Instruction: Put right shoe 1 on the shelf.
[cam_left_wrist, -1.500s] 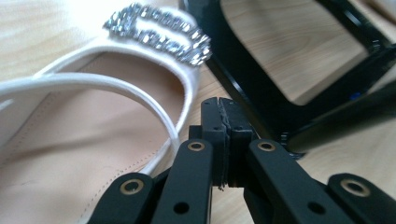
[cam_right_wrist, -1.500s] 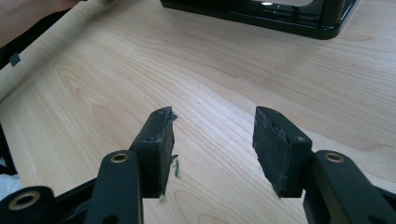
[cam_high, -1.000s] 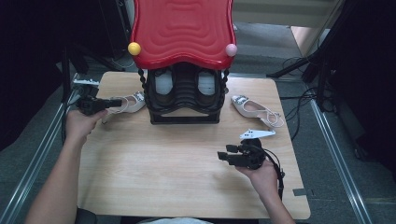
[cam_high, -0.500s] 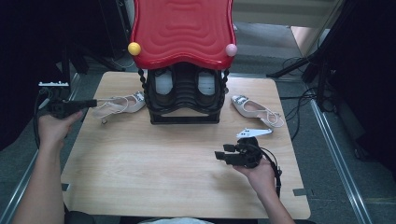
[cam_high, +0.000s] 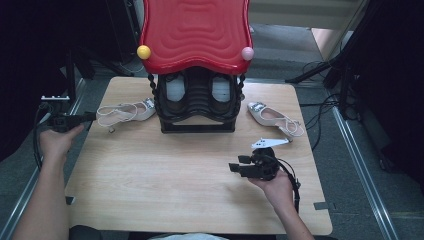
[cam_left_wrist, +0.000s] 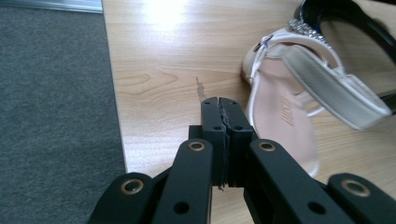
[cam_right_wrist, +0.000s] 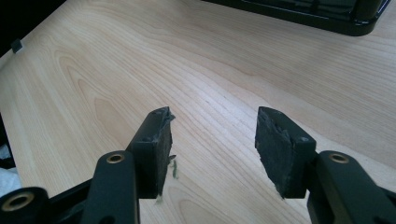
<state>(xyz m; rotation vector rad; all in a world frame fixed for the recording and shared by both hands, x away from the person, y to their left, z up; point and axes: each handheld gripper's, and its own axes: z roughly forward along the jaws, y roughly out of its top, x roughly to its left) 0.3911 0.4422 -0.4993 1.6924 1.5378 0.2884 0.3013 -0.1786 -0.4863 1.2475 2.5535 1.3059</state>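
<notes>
Left gripper (cam_left_wrist: 219, 105) being held closed, empty, just beside left shoe (cam_left_wrist: 299, 88) at table (cam_high: 165, 170) edge. Right gripper (cam_right_wrist: 212, 121) being held open, idle. Approach step judged; jaws being required opened before grasp.

**Hidden and cut off**

Left shoe (cam_left_wrist: 299, 100) cut by the right edge in the left gripper view, toe out of frame; print on its insole too blurred to read. Rack (cam_high: 197, 100) largely covered from above by the red top (cam_high: 195, 32), itself cropped by the upper edge; contents of the rack's two pockets unclear. Right shoe (cam_high: 275, 118): buckle detail too small to tell. Rack base cut off at the top of the right gripper view. Both forearms cropped at the bottom of the high view.
</notes>
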